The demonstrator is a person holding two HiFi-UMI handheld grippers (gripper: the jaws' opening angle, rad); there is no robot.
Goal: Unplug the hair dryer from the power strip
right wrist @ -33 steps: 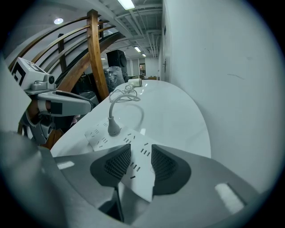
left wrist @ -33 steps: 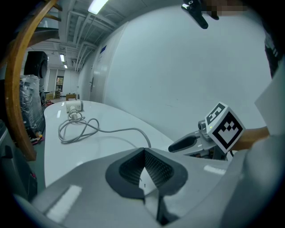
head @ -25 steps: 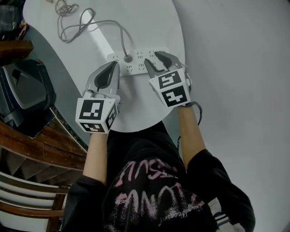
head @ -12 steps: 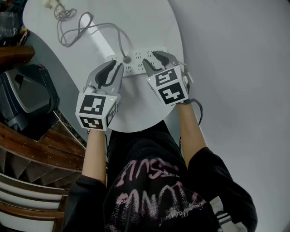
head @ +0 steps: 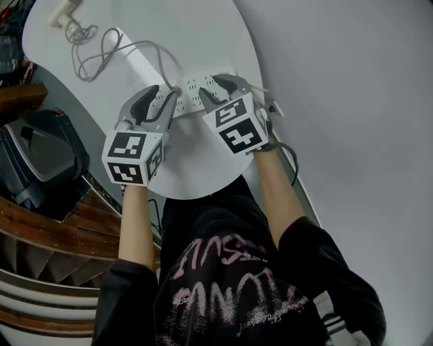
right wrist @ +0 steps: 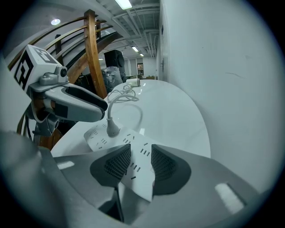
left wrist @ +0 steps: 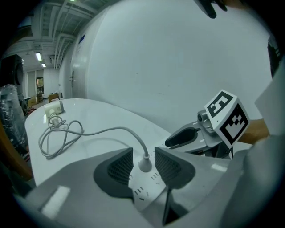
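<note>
We see the grey plug (right wrist: 112, 129) seated in the white power strip (head: 191, 90) on the surface (head: 203, 34), between the left hand-held gripper's (left wrist: 144, 153) parted jaws; right hand-held gripper (right wrist: 141, 153) open over the strip; cord's (left wrist: 67, 133) far end unclear

Flat, dim light washes the head view; both gripper views bulge and darken at the corners, ceiling strip lights (right wrist: 124, 3) glowing at top.
</note>
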